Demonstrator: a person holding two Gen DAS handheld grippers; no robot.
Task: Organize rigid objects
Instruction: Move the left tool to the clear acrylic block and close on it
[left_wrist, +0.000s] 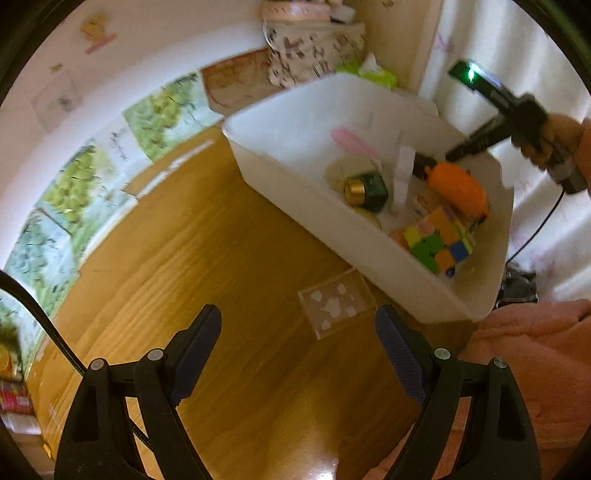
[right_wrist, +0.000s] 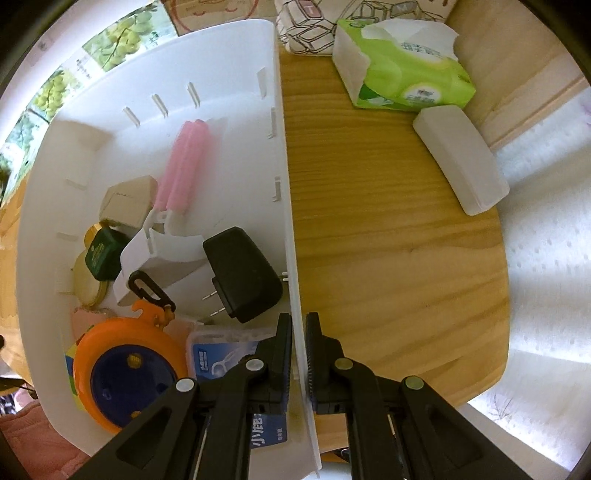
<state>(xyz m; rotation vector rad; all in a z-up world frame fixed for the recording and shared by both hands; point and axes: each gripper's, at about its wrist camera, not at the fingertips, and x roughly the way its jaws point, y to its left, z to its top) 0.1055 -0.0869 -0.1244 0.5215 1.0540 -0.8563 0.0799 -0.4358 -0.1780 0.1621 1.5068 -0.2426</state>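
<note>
A white plastic bin (left_wrist: 332, 218) stands on the wooden table and holds a colour cube (left_wrist: 439, 236), an orange toy (left_wrist: 458, 188), a green and gold jar (left_wrist: 365, 190) and a pink item (left_wrist: 354, 142). A small clear box (left_wrist: 336, 302) lies on the table just beyond my left gripper (left_wrist: 299, 332), which is open and empty. My right gripper (right_wrist: 299, 339) is shut on the bin's side wall (right_wrist: 288, 206). In the right wrist view the bin holds a black plug adapter (right_wrist: 243, 273), the orange toy (right_wrist: 125, 365) and the pink item (right_wrist: 184, 162).
A green tissue pack (right_wrist: 402, 70) and a white oblong case (right_wrist: 461, 158) lie on the table right of the bin. A patterned fabric bag (left_wrist: 314, 51) stands behind the bin. Picture cards line the table's far left edge (left_wrist: 74, 184). The table edge runs at the right (right_wrist: 506, 295).
</note>
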